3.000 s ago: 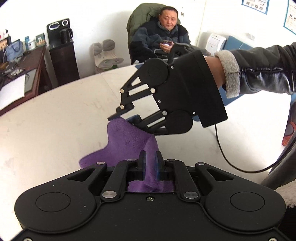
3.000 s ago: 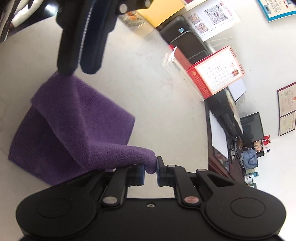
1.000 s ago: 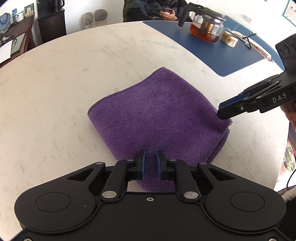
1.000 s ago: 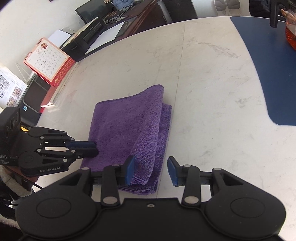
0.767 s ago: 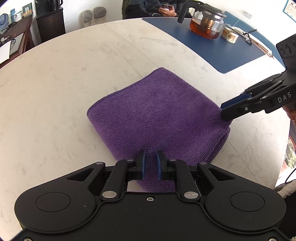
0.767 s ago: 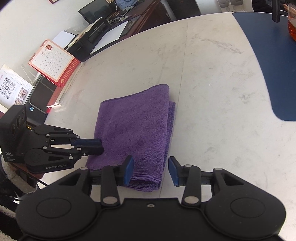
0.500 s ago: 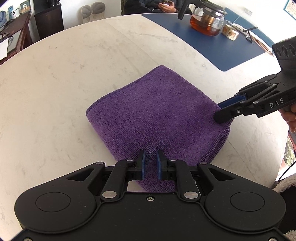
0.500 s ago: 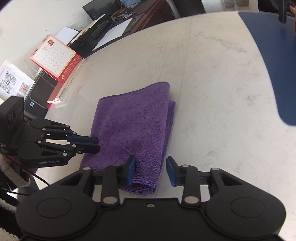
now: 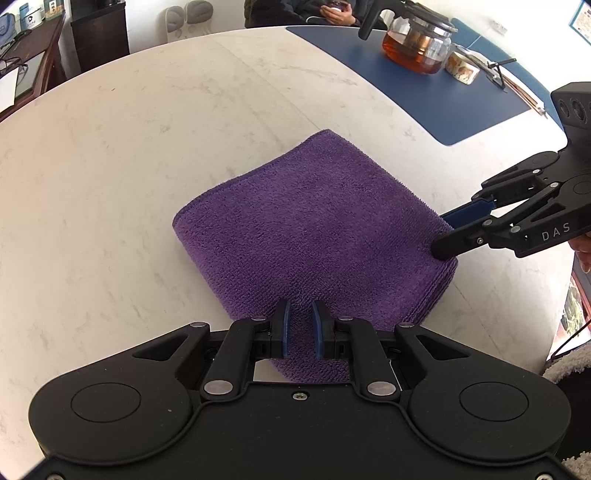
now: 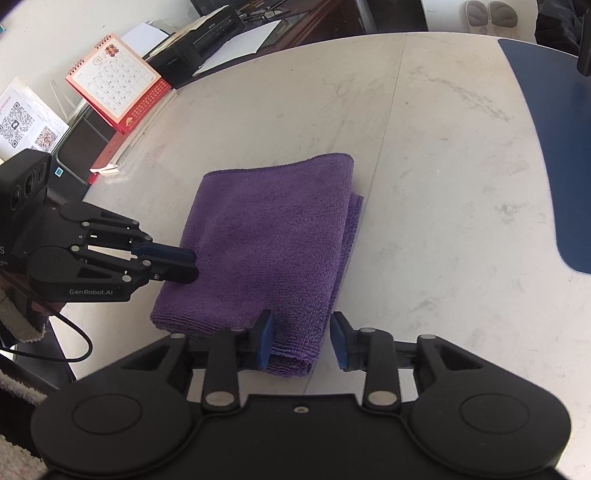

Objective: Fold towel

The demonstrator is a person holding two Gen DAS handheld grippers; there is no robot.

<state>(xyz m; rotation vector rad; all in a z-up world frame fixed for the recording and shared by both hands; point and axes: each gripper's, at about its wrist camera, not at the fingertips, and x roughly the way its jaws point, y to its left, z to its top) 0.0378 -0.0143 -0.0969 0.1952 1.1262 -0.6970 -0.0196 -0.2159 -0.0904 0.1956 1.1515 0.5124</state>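
A purple towel (image 9: pixel 314 229) lies folded flat on the pale marble table (image 9: pixel 110 166), its stacked layers showing along one side. My left gripper (image 9: pixel 300 328) is shut at the towel's near edge with purple cloth in the narrow gap between its pads. In the right wrist view the left gripper (image 10: pixel 194 266) has its tips just over the left side of the towel (image 10: pixel 269 240). My right gripper (image 10: pixel 302 336) straddles the towel's near right corner. Its jaws are closing with the cloth between them, and the right pad still stands clear of it. From the left wrist view the right gripper (image 9: pixel 441 240) sits at the towel's right edge.
A blue mat (image 9: pixel 443 103) at the far right carries a glass teapot (image 9: pixel 413 48) and a tape roll (image 9: pixel 461 70). A red desk calendar (image 10: pixel 114 81) stands off the table's left edge. A seated person (image 9: pixel 332 7) is beyond the table.
Three seconds ago both grippers held the towel up off the table; now it lies flat and folded. The right gripper has let go and hovers at the corner. The left has stayed still.
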